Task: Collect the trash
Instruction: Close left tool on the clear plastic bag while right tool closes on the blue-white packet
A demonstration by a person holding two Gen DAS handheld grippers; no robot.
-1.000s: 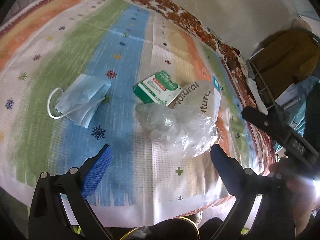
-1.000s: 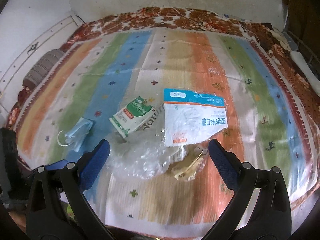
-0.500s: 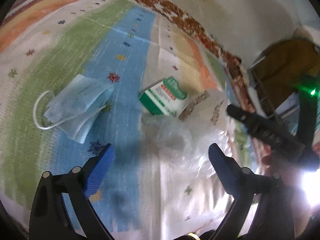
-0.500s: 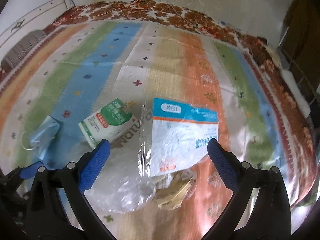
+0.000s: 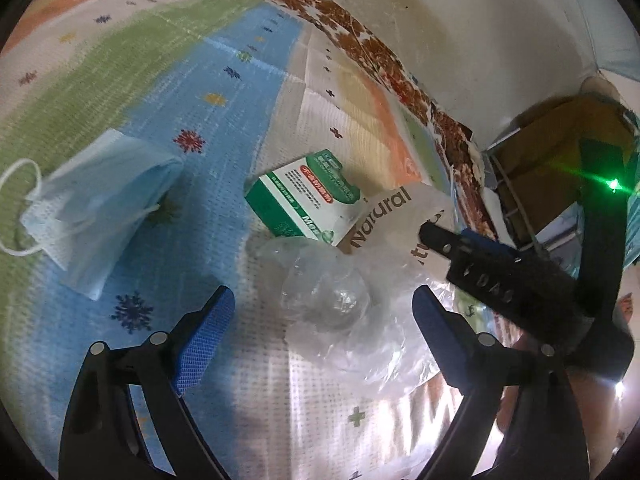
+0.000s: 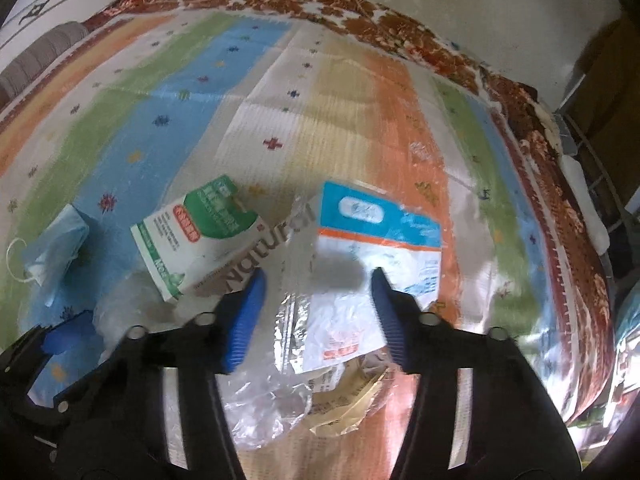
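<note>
Right gripper (image 6: pixel 318 304) is over the pile, its fingers (image 6: pixel 244 316) just closing to about half width, astride the blue-and-white packet (image 6: pixel 380 240), not yet pinching. The packet's long axis runs away from the fingers. Left gripper (image 5: pixel 320 324), fingers wide and narrowing slightly, empty, straddles the clear bag (image 5: pixel 332 292); mask (image 5: pixel 96 208) lies off left.

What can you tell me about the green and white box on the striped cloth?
The green and white box is a small carton, apparently cardboard, with a red label and small print too fine to read. It looks closed and lies flat on its broad face on the striped cloth, one corner toward the left wrist camera. A paper piece printed "Natural" lies against its right side, and crumpled clear plastic reaches its near edge. No gripper touches it.
</note>
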